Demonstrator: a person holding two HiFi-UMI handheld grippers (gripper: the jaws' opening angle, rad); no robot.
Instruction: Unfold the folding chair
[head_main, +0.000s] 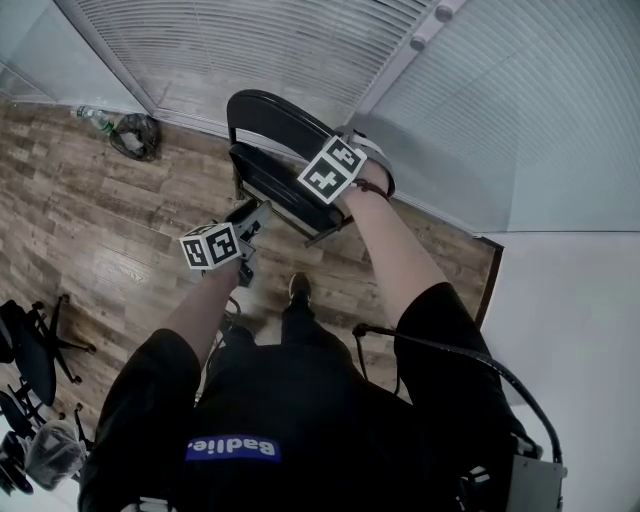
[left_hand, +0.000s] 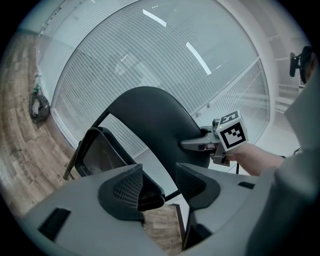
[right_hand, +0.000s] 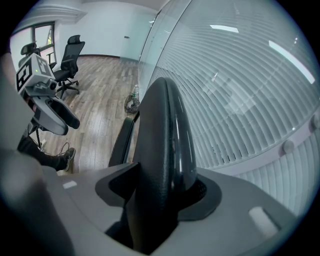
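Observation:
The black folding chair stands by the glass wall, its seat tipped up close to the backrest. My right gripper is shut on the backrest's right edge; in the right gripper view the dark padded backrest fills the gap between the jaws. My left gripper sits lower, at the seat's front edge, and stands open. In the left gripper view the seat lies just beyond the left pad, with floor showing between the pads. The right gripper shows there against the backrest.
A glass wall with blinds runs behind the chair. A coiled cable and a bottle lie on the wood floor at its foot. Office chairs stand at the left, and a white wall rises at the right. The person's shoe is below the seat.

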